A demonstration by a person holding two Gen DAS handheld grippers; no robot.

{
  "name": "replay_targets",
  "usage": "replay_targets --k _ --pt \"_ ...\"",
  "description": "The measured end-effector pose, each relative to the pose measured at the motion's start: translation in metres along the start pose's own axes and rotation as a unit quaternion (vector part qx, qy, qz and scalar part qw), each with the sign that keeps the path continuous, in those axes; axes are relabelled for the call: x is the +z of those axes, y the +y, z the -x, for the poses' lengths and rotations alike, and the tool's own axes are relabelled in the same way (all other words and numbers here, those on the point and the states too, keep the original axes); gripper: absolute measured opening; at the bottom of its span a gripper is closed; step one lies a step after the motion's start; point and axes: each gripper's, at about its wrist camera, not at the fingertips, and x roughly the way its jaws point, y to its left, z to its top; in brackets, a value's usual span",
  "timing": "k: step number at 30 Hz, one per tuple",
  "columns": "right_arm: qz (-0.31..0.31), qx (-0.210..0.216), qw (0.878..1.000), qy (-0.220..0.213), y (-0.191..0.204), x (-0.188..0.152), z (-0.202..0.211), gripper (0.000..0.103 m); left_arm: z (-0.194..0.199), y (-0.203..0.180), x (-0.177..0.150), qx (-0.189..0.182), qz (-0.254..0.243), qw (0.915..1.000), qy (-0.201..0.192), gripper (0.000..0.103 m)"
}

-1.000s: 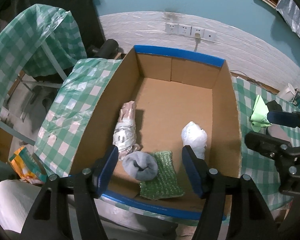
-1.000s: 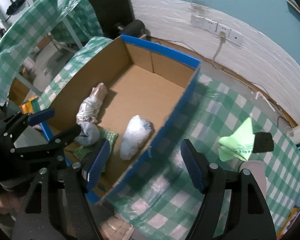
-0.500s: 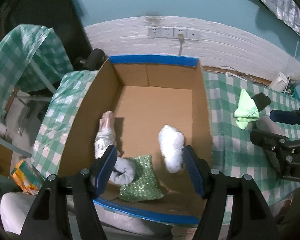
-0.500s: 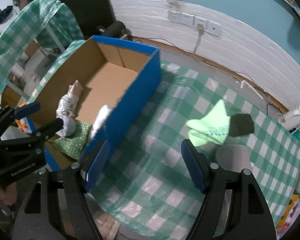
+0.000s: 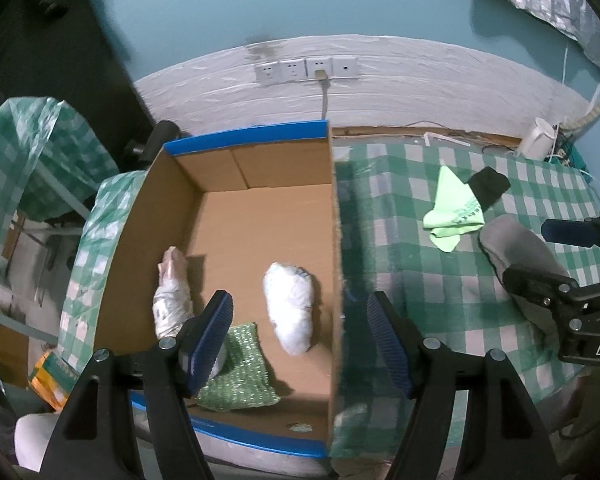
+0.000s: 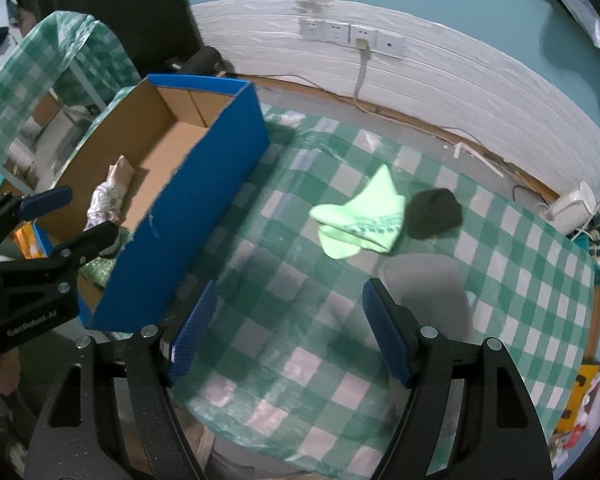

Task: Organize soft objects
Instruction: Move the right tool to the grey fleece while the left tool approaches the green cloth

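A blue-rimmed cardboard box [image 5: 333, 216] [image 6: 204, 196] stands on the left of the checked table. Inside lie a white wrapped bundle [image 5: 292, 312], a pinkish wrapped bundle [image 5: 172, 292] [image 6: 108, 196], a green sparkly sponge [image 5: 240, 376] and a grey sock partly hidden behind my left finger. On the tablecloth lie a light green cloth [image 5: 454, 212] [image 6: 360, 216], a black cloth [image 5: 488, 186] [image 6: 434, 214] and a grey sock [image 5: 520, 256] [image 6: 428, 288]. My left gripper [image 5: 300, 340] is open and empty above the box's right wall. My right gripper [image 6: 288, 332] is open and empty above the tablecloth, left of the grey sock.
The green checked table [image 6: 300, 360] ends at a white wall with sockets [image 6: 352, 36]. A chair draped in checked plastic [image 5: 32, 148] stands left of the box. A white adapter with cables [image 6: 572, 204] sits at the table's far right corner.
Both grippers have moved right, away from the box interior toward the tablecloth. The loose cloths and grey sock have come closer to the right gripper. Both stay open.
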Motion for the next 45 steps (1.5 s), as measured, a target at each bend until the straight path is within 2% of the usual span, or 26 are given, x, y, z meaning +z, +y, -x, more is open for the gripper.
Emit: replay_targets --k 16,29,36,45 --pt "-0.047 -0.022 0.999 0.005 -0.061 -0.034 0.008 0.076 -0.001 -0.053 0.01 -0.008 -0.043 0.999 0.005 0.075" --pt "-0.081 -0.055 0.994 0.044 -0.114 -0.064 -0.013 0.077 -0.019 -0.091 0.016 -0.021 -0.067 0.9972 0.027 0.075" --pt "-0.067 -0.06 0.993 0.075 -0.113 -0.076 -0.04 0.077 -0.042 -0.113 0.014 -0.023 -0.087 0.9947 0.051 0.075" --pt "-0.033 -0.086 0.991 0.1 -0.105 -0.085 -0.065 0.077 -0.07 -0.121 0.012 -0.028 -0.087 0.9925 0.081 0.075"
